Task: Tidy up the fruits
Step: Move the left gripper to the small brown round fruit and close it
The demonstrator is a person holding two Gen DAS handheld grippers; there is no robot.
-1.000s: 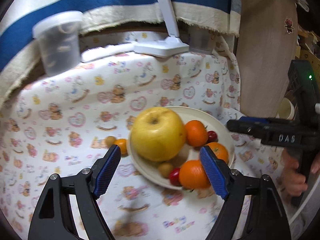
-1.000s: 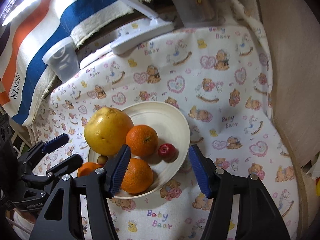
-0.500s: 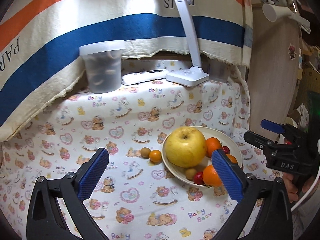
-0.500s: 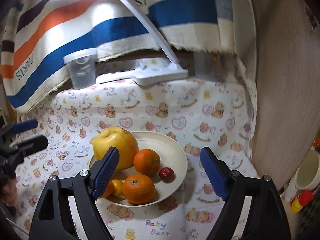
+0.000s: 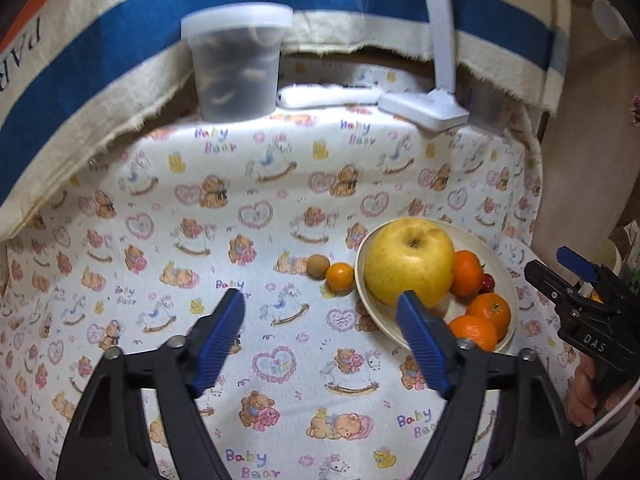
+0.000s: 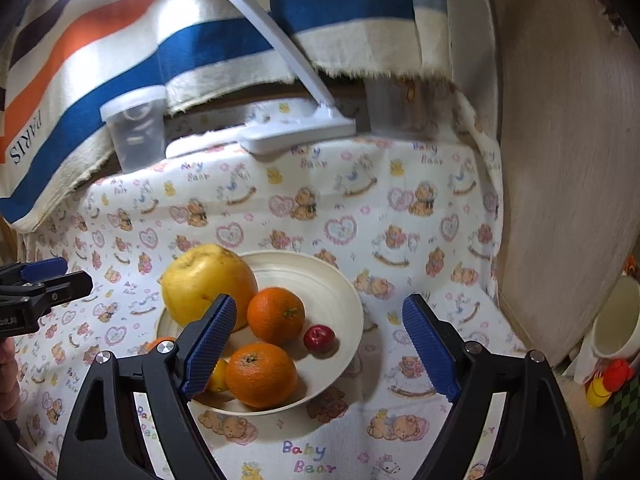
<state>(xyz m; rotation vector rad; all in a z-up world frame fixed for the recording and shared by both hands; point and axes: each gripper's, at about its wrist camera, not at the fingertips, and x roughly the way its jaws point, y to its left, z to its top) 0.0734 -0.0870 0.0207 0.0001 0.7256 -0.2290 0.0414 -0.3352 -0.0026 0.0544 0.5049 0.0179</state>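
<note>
The left wrist camera looks forward and downward over the tabletop (image 5: pixel 280 208) from its near left, toward the back edge, with the plate (image 5: pixel 362 264) off to the right. The right wrist camera sits closer to the plate (image 6: pixel 344 292), looking down from the near right. Both views share the plate, the lidded tub (image 5: pixel 236 68) and the white lamp base (image 6: pixel 296 136) at the back edge.

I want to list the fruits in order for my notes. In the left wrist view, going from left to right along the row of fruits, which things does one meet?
Small brown fruit → small orange fruit on the cloth → big yellow apple in the cream plate → orange → small red fruit.
</note>
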